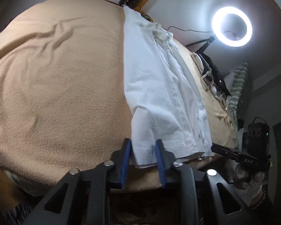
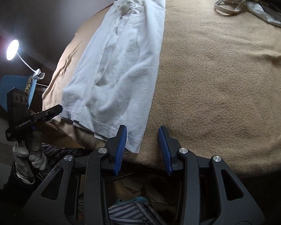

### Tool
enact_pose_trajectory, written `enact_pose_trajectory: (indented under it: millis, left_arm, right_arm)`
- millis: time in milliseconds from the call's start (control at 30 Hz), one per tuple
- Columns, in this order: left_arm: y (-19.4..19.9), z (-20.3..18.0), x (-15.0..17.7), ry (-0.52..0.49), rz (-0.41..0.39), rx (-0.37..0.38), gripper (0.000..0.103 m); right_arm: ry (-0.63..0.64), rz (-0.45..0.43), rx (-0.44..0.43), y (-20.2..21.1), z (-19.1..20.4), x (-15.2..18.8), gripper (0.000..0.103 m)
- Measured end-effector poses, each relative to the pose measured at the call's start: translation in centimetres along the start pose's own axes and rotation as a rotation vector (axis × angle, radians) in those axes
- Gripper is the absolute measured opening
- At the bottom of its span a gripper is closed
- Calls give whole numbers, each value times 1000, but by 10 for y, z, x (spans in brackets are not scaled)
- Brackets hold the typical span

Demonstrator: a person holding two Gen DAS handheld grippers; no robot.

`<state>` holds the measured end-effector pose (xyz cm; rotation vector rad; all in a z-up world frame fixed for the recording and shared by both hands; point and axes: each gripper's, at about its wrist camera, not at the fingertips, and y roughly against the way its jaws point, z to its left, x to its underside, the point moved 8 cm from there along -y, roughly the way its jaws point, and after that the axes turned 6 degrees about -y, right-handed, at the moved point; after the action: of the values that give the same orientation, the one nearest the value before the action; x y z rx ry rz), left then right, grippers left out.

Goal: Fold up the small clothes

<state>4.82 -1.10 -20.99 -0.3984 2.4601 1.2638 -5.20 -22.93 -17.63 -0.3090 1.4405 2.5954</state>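
Between the left tool's (image 1: 143, 157) pads, seemingly pinched, lies the shirt's (image 1: 159, 86) hem.

Tan fleece blanket (image 1: 56, 93) covers bed, creased at far left. Lit ring light (image 1: 232, 26) on stand before grey wall. Green-striped pillow (image 1: 238, 86) beside dark bag with pale straps (image 2: 234, 5) at bed edge. Black power strip (image 1: 256, 133) below. Clip lamp (image 2: 12, 49), lit, near blue panel (image 2: 7, 86).
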Motion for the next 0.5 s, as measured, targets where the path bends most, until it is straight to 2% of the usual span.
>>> enact_pose_trajectory:
  millis: [33,100,167,267,333,433,500]
  left_arm:
    - [-2,-3,0,-12,4,-3,6]
    - [-3,-6,-2,-26,1,-6,2]
    - [2,-8,-4,-29,-6,2,1]
    - [24,-11,-6,9,-30,50,0]
    - [39,-11,-7,-1,-48,41,0]
    - [39,1,0,-33,-35,-28,1]
    - [24,12,10,7,18,-21,2]
  right_arm:
    - [11,1,-4,-1,2,1,37]
    - [48,2,3,-2,8,0,36]
    - [55,34,-18,-8,14,3,6]
    - [41,37,-67,3,21,4,5]
    - [82,10,-92,21,28,3,5]
    - [112,13,-63,23,25,4,5]
    - [109,47,-10,9,16,9,5]
